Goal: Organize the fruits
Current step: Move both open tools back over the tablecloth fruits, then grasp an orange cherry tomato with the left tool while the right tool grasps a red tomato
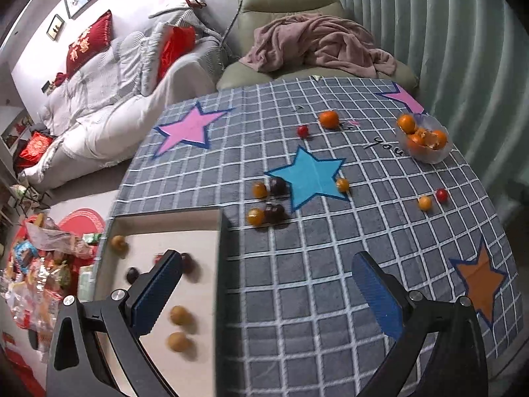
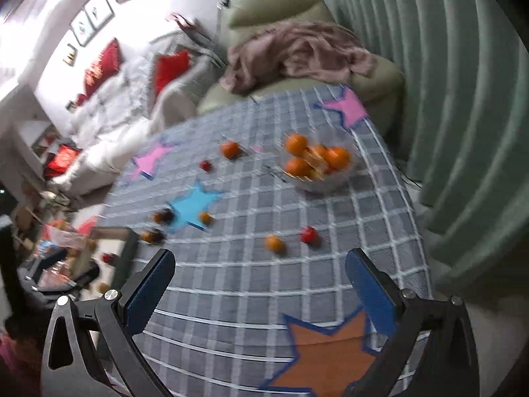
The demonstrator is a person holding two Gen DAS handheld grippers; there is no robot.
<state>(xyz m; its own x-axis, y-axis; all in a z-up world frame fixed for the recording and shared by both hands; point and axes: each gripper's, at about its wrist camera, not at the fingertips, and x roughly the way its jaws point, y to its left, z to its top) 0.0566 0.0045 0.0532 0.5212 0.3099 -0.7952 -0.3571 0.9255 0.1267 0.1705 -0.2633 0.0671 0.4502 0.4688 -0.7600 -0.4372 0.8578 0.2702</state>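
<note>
With both tools empty | left gripper spread wide over tray edge | right gripper spread wide above cloth | nearest loose kumquat just ahead | straddle squarely, pinch gently, avoid rolling cherry tomato.

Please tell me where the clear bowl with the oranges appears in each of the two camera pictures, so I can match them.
Left wrist view: the clear bowl sits at the upper right, near the far right edge of the table.
Right wrist view: the clear bowl is right of centre in the upper half, somewhat blurred.
Shared landmark: the blue star on the checked cloth, which lies to the lower left of the bowl in both views.
</note>
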